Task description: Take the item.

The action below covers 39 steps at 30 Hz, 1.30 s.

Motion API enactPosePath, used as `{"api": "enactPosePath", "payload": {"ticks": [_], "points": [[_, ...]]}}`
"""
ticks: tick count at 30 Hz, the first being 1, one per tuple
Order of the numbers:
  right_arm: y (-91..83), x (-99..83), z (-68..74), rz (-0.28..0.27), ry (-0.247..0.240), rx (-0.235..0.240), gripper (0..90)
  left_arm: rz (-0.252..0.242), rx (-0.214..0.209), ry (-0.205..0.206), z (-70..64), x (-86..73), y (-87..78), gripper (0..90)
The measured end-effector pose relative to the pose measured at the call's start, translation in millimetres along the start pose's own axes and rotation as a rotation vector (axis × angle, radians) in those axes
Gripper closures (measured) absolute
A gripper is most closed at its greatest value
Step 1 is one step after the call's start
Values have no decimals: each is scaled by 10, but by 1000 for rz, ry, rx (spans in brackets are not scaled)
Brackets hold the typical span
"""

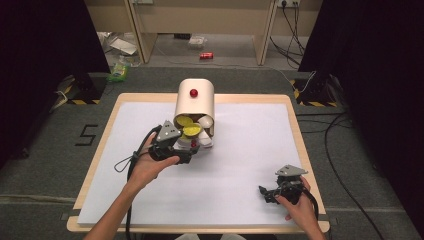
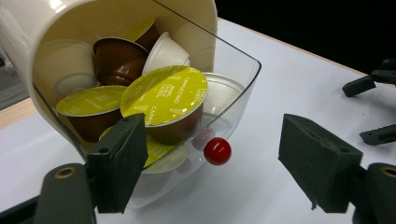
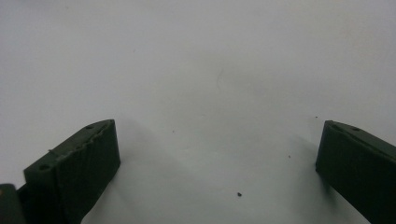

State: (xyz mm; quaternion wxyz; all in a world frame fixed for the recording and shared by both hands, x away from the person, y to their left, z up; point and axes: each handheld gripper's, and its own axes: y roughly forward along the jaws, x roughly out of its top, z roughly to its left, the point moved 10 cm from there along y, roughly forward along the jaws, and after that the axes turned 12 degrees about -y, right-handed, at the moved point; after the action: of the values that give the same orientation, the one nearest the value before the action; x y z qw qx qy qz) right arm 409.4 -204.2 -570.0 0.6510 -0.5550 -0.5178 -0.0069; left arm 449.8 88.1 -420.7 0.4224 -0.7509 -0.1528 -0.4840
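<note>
1. Right hand-held gripper (image 1: 274, 192) rests near the counter's (image 1: 250, 150) front right corner, jaws spread wide over bare white surface, holding nothing.
2. Left hand-held gripper (image 2: 212, 163), jaws wide, sits at the clear drawer (image 2: 233, 88), empty.
3. Cream dispenser (image 1: 195, 102) stands near the far edge's centre.
4. Drawer holds coffee capsules (image 2: 166, 100); red knob (image 2: 217, 151) on its front.

Wooden table (image 1: 295, 131), white sheet (image 1: 250, 155) covering top; cream capsule dispenser (image 1: 196, 102) resting on sheet.

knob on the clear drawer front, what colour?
Red: the knob is a glossy red ball, clearest in the left gripper view.
</note>
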Motion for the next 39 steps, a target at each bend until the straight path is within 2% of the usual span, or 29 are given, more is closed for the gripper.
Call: {"api": "enactPosePath", "payload": {"ticks": [39], "points": [[1, 0, -4, -1, -4, -2, 1, -2, -23, -2, -119, -154, -168, 243]]}}
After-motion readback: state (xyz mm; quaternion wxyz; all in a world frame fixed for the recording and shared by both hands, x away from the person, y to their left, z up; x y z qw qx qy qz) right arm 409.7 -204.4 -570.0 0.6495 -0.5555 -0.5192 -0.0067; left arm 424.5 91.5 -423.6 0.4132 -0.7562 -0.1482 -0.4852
